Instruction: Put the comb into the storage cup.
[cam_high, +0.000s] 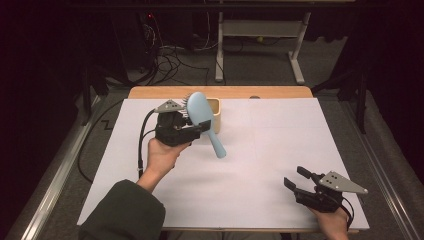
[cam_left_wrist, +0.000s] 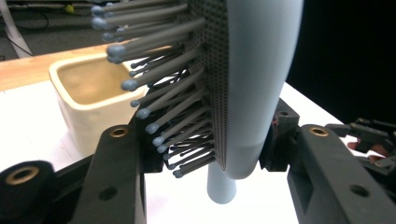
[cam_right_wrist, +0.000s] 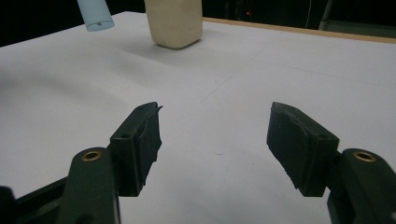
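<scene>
Our left gripper (cam_high: 197, 131), raised just before the cup (cam_high: 214, 114), clamps the brush (cam_high: 202, 117) near-upright, handle down; our right gripper (cam_high: 296, 181), well apart from the cup, rests low, jaws wide and empty.

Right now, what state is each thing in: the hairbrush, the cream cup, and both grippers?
Hairbrush: held off the table, tilted, handle pointing down.
Cream cup: upright on the white sheet, open top, looks empty.
Left gripper: shut on the hairbrush where head meets handle.
Right gripper: open, nothing between its fingers, low over the sheet.
</scene>
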